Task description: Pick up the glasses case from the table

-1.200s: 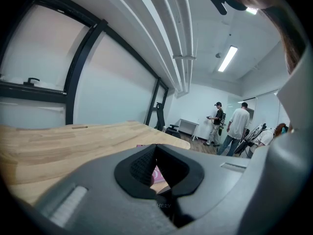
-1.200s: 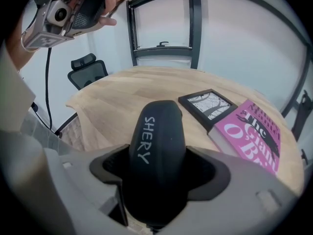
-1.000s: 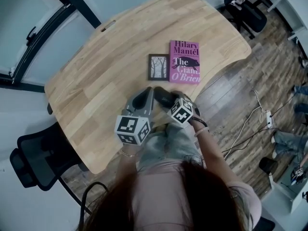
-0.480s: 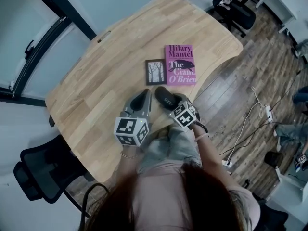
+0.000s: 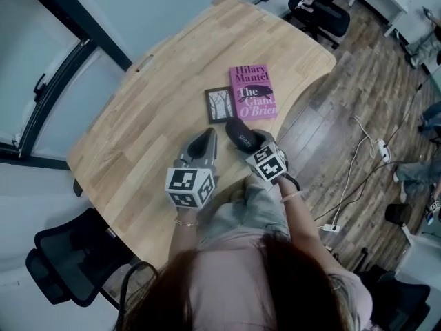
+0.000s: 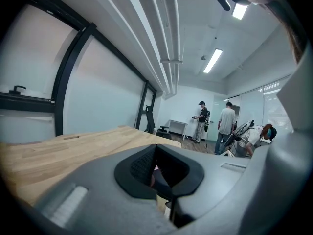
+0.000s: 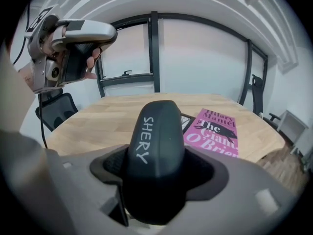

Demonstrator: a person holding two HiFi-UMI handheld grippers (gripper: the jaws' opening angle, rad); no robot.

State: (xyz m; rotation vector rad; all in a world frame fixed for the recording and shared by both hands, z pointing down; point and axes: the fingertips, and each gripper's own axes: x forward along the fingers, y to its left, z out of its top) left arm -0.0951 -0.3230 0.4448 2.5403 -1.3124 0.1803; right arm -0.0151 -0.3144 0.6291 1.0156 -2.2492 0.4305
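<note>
The glasses case is dark and oval, with white lettering on its lid. My right gripper is shut on it and holds it over the near edge of the wooden table, its far end pointing at the book. My left gripper hangs just left of it, jaws together with nothing between them. In the right gripper view the left gripper shows at the upper left, held by a hand.
A pink book and a small black picture frame lie just beyond the case. A black office chair stands at the table's near left. Cables and a power strip lie on the floor at the right. People stand far off.
The right gripper keeps its hold on the case and has brought it a little nearer the book. The left gripper stays beside it. The head view has shifted.
</note>
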